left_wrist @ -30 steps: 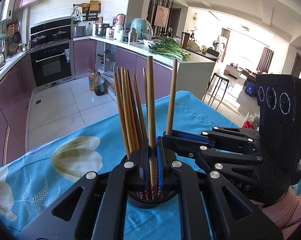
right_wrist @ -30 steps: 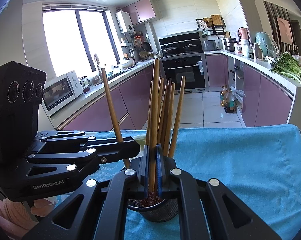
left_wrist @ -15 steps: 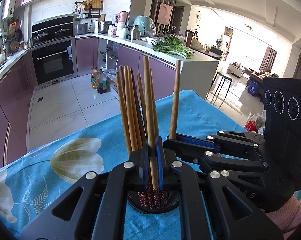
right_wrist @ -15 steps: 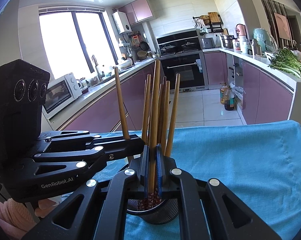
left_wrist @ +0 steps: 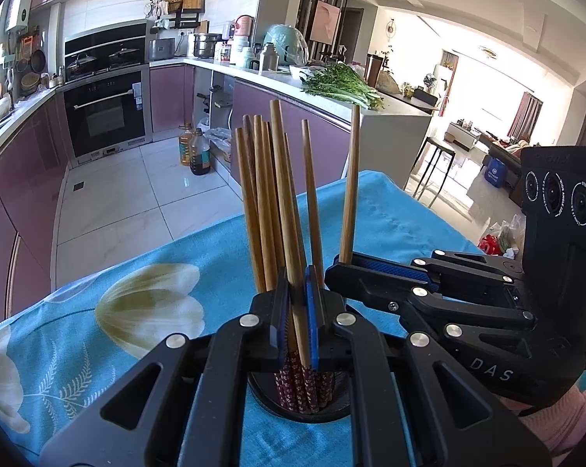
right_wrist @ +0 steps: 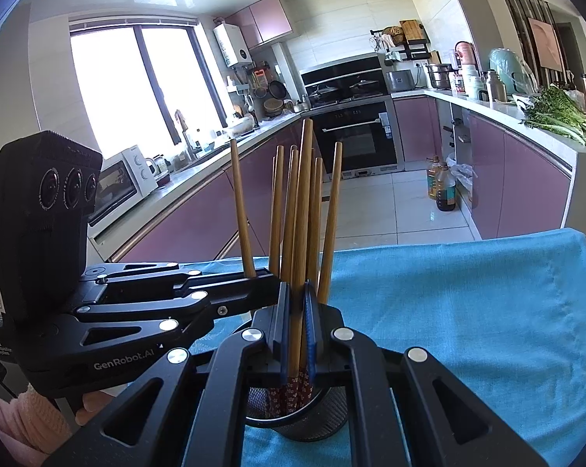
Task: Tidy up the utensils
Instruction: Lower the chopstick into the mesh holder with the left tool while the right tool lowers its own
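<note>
A black mesh holder (left_wrist: 298,408) stands on the blue tablecloth (left_wrist: 78,350) with several wooden chopsticks upright in it, their patterned red ends down. My left gripper (left_wrist: 296,276) is shut on one chopstick (left_wrist: 283,179) just above the holder. To its right, my right gripper (left_wrist: 336,269) is shut on another chopstick (left_wrist: 349,183), held upright. In the right wrist view the right gripper (right_wrist: 296,292) clamps a tall chopstick (right_wrist: 302,194) over the holder (right_wrist: 298,418). The left gripper (right_wrist: 269,278) comes in from the left with its chopstick (right_wrist: 240,210).
The table's far edge (left_wrist: 254,218) drops to a tiled kitchen floor. An oven (left_wrist: 108,111), purple cabinets and a counter with greens (left_wrist: 341,85) stand well behind. A pink sleeve (left_wrist: 553,424) shows at the lower right, another sleeve (right_wrist: 28,416) at the lower left.
My left gripper has sunk with its chopstick toward the holder and drawn closer to it. The right gripper and its chopstick have stayed in place.
</note>
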`<state>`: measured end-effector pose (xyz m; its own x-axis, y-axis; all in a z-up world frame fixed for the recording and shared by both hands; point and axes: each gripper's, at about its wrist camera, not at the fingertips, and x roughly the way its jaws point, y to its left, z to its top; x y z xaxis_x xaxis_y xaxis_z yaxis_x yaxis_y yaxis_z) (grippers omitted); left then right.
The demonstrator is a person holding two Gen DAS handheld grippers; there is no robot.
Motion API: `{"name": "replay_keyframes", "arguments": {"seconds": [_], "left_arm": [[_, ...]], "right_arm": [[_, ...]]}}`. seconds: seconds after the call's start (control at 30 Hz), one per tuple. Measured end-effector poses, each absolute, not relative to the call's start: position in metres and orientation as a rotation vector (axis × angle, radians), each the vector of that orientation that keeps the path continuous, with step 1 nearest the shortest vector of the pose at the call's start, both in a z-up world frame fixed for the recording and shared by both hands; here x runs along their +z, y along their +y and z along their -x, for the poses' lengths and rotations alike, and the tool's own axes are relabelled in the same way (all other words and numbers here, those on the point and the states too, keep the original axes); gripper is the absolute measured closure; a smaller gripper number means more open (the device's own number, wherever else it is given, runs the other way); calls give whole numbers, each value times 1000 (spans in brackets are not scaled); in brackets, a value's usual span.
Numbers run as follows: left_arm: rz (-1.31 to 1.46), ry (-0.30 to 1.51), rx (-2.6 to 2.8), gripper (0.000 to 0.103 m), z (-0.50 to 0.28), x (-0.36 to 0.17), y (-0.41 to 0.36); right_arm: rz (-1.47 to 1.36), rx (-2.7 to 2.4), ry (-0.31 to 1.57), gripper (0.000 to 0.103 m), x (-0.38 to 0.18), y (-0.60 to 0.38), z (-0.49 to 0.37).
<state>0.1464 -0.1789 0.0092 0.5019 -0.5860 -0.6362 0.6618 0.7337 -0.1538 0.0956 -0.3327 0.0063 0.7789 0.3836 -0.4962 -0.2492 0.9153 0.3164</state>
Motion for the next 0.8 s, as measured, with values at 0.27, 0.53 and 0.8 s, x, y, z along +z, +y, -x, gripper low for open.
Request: {"name": "replay_keyframes", "arguments": {"seconds": [0.27, 0.53, 0.8], "left_arm": [[-120, 738, -757, 94, -151, 1, -182], [-151, 742, -743, 94, -150, -6, -185], [-137, 745, -746, 92, -150, -11, -180]], "right_arm": [[-248, 339, 591, 97, 3, -333, -99], [-252, 336, 594, 97, 3, -335, -102], [-252, 332, 597, 95, 2, -333, -104]]}}
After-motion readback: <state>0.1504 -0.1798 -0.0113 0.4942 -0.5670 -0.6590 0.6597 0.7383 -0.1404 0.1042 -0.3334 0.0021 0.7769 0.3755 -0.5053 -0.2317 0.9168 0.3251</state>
